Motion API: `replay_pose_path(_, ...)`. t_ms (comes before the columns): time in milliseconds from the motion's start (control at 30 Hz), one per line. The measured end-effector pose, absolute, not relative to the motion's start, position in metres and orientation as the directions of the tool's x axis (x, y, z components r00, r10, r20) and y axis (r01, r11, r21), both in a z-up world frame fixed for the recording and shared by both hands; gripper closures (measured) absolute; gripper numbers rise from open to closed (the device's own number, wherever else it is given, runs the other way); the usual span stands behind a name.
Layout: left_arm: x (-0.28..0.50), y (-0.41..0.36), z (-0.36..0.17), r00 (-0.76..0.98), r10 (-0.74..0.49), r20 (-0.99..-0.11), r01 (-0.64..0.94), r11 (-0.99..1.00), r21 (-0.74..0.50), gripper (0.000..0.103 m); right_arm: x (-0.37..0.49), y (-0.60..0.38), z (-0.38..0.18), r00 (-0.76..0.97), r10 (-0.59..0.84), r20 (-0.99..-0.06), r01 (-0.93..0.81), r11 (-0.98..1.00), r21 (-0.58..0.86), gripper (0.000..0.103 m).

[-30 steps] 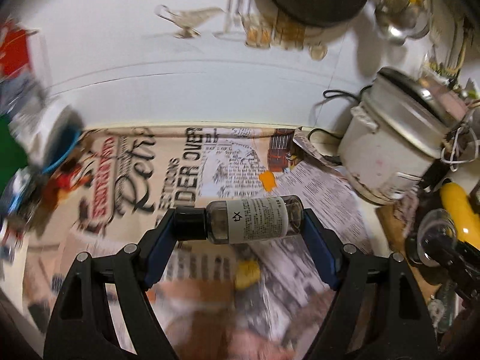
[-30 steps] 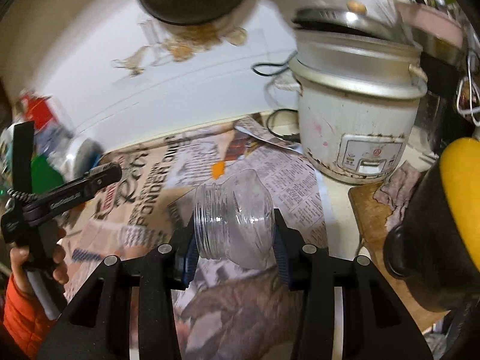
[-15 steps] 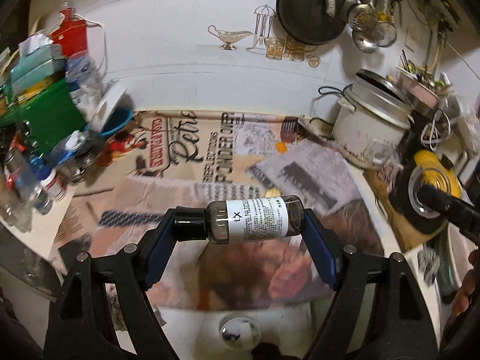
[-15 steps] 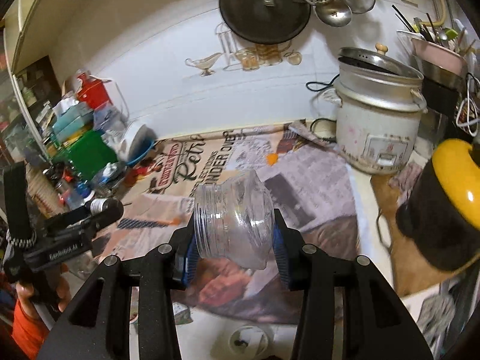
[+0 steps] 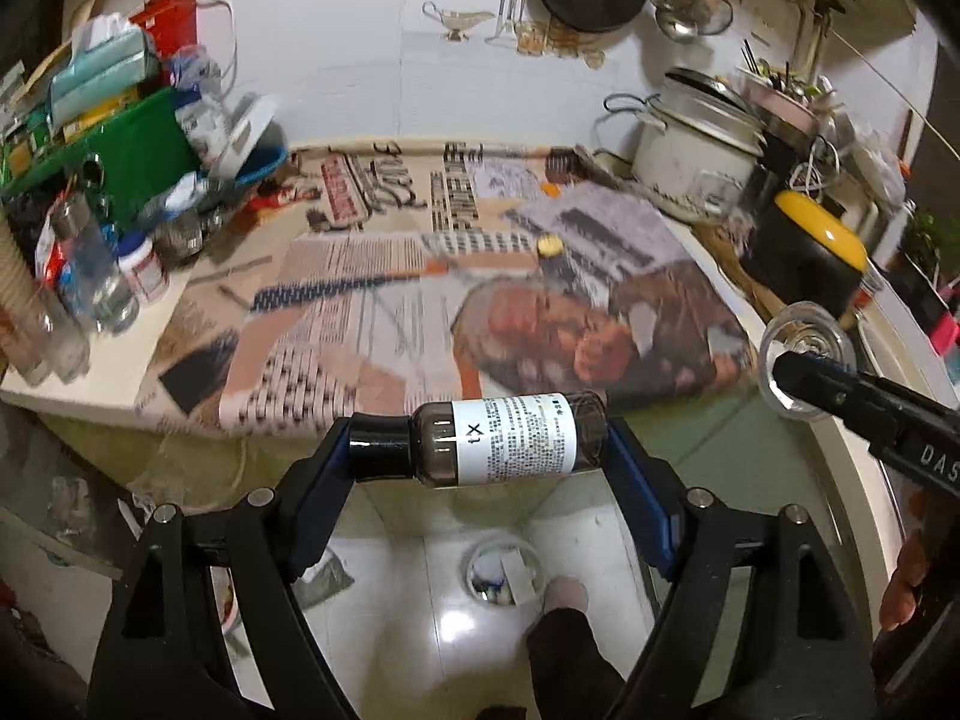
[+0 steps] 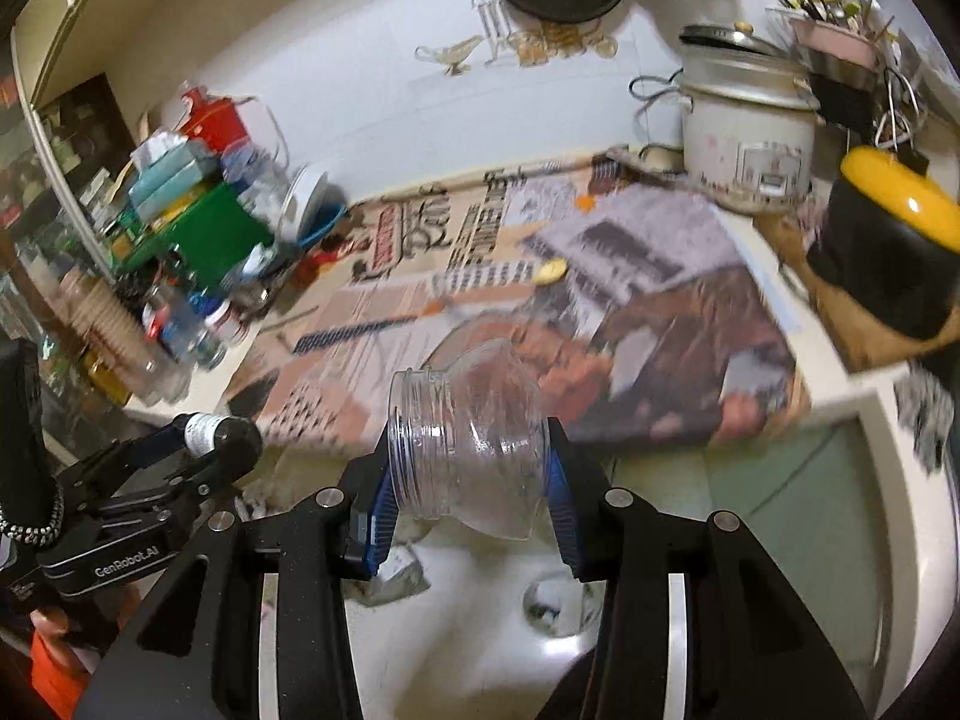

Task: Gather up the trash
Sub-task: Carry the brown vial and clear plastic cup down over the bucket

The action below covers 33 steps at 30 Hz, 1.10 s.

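A brown bottle (image 5: 510, 447) with a black cap and a white label lies crosswise between the pads of my left gripper (image 5: 486, 450), which is shut on it. My right gripper (image 6: 471, 480) is shut on a clear plastic jar (image 6: 468, 438), its threaded mouth turned left. Both hang past the counter's front edge, over the floor. Down on the floor stands a small round bin (image 5: 504, 576), also in the right wrist view as the bin (image 6: 558, 597). The right wrist view shows the left gripper (image 6: 198, 450) at lower left.
Newspaper (image 5: 480, 276) covers the counter, with a small yellow cap (image 5: 549, 246) on it. A rice cooker (image 5: 696, 156) and a yellow-topped black appliance (image 5: 810, 258) stand at the right. A green box (image 5: 120, 162) and bottles crowd the left. A person's foot (image 5: 564, 594) is beside the bin.
Both grippers have drawn back from over the newspaper, each keeping its hold. The counter's front edge, the floor and the bin have come into view below them.
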<state>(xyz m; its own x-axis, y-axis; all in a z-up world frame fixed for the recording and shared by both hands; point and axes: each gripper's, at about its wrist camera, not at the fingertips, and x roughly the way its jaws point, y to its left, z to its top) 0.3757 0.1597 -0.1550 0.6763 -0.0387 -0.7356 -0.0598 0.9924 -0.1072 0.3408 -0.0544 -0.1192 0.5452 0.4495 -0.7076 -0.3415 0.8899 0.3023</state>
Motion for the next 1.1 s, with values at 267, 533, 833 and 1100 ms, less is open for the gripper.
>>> replay_pose_path(267,0.349,0.155,-0.186,0.6,-0.092,-0.794,-0.051,0.987,-0.153,0.023,0.312,-0.057,-0.139,0.496,0.407,-0.767,-0.309,0.908,0.282,0.063)
replay_pose_path(533,0.356,0.133,-0.263,0.501,-0.099,-0.86,-0.059,0.987,-0.148,0.023,0.314,-0.072,-0.216,0.4,0.351,-0.846,-0.253,0.93,0.267,0.063)
replay_pose_path(833,0.385,0.104,-0.416,0.41,-0.105,-0.906,-0.088,0.984,-0.154,0.023,0.338,-0.094,-0.356,0.298,0.302,-0.906,-0.231,0.943,0.238,0.063)
replay_pose_path(1100,0.395,0.093,-0.585,0.324,-0.132,-0.937,-0.07,0.984,-0.163,0.023,0.359,-0.087,-0.497,0.273,0.308,-0.911,-0.261,0.935,0.238,0.063)
